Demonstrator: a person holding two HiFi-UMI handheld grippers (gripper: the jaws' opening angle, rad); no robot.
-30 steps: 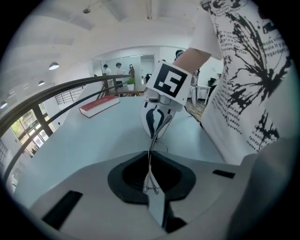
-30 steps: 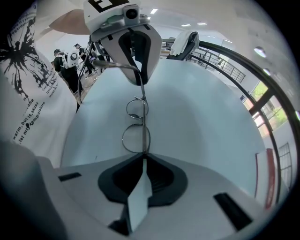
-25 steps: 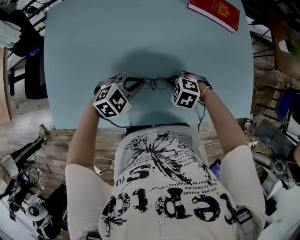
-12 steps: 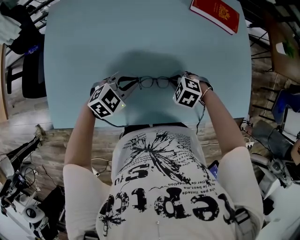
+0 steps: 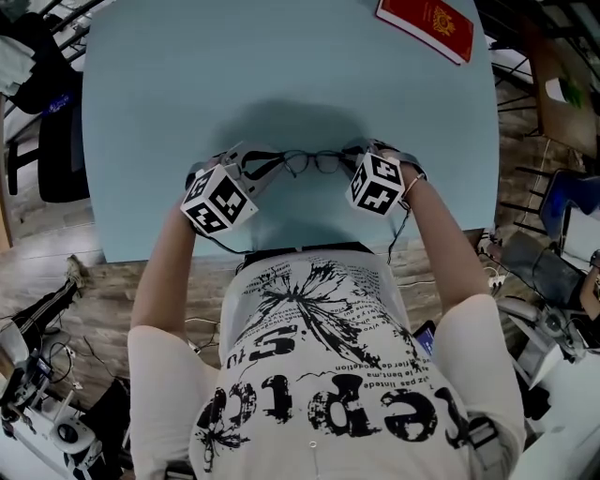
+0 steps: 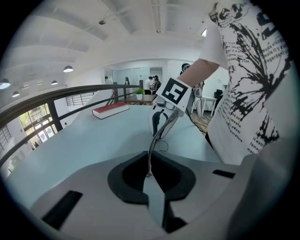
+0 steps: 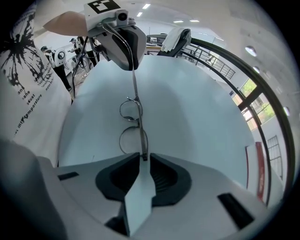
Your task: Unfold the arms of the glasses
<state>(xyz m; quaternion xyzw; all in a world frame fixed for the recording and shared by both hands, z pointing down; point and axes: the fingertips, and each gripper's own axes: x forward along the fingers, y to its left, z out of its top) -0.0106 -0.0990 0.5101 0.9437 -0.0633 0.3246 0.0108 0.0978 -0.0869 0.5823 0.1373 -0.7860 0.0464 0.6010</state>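
Near the front edge of the pale blue table (image 5: pixel 281 56), the thin wire-rimmed round glasses (image 5: pixel 314 164) are spanned between both tongs. One thin arm is clamped by the left gripper (image 6: pixel 149 173). The right gripper (image 7: pixel 143 158) has jaws that have just been opening, and the frame's other end is left loosely between them.

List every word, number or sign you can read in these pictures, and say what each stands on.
"temporature": small print on the shirt, right gripper view.
The shirt's large letters: cannot be read for certain.
The red book: gold emblem, lettering too small.
The marker cubes: square patterns, no words.
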